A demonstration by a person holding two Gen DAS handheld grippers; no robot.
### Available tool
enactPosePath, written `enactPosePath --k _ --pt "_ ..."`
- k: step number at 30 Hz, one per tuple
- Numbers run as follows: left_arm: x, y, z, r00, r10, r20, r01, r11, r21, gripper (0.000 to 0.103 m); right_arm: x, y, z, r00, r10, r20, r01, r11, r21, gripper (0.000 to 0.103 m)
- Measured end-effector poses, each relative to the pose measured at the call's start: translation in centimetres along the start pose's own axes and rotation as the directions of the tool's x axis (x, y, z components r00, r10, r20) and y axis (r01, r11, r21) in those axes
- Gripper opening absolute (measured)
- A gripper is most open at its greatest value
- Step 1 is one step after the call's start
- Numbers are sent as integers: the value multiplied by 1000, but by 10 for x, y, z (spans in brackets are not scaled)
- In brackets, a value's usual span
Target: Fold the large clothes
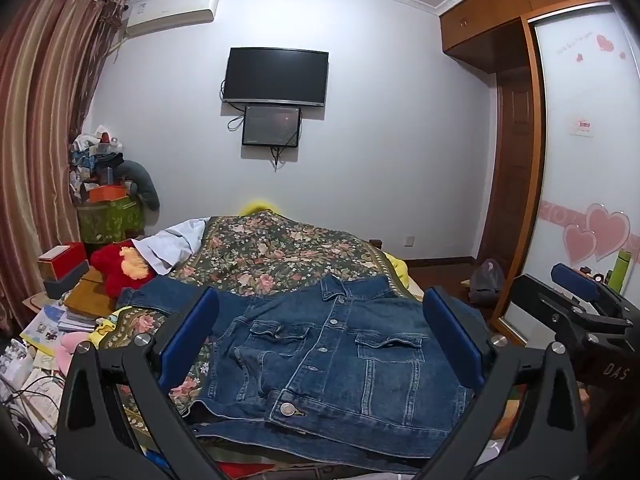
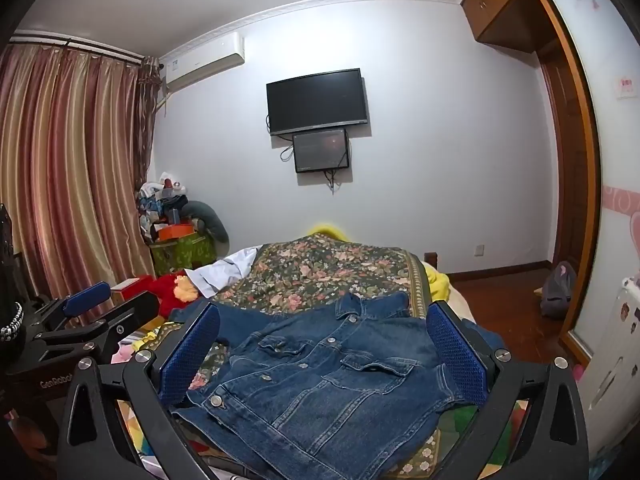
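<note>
While both the left gripper (image 1: 320, 336) and right gripper (image 2: 322, 350) gape empty, we'd pinch the heavy, stiff denim jacket's (image 1: 340, 344) three-o'clock sleeve edge.

left wrist: low, near, facing bed (image 1: 280, 256) | right wrist: alongside, same | shared: jacket (image 1: 340, 352), TV (image 1: 276, 76)

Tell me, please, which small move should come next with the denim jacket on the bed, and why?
Probably bring the left gripper down to the sleeve stretched out on that side of the denim jacket and fold it inward. The jacket lies flat, front up and buttoned, on the floral bedspread, and both grippers are open and empty.
</note>
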State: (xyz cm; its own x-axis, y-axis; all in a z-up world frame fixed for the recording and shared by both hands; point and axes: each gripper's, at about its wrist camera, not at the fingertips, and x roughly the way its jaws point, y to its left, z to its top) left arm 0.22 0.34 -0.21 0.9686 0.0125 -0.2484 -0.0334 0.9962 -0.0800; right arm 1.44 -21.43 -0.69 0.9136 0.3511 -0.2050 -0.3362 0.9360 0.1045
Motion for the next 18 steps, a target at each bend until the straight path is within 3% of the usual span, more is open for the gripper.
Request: enactPosePath --k 18 --pt "1 0 -1 1000 13 6 -13 1000 1 103 1 -4 0 1000 -3 4 3 1000 -2 103"
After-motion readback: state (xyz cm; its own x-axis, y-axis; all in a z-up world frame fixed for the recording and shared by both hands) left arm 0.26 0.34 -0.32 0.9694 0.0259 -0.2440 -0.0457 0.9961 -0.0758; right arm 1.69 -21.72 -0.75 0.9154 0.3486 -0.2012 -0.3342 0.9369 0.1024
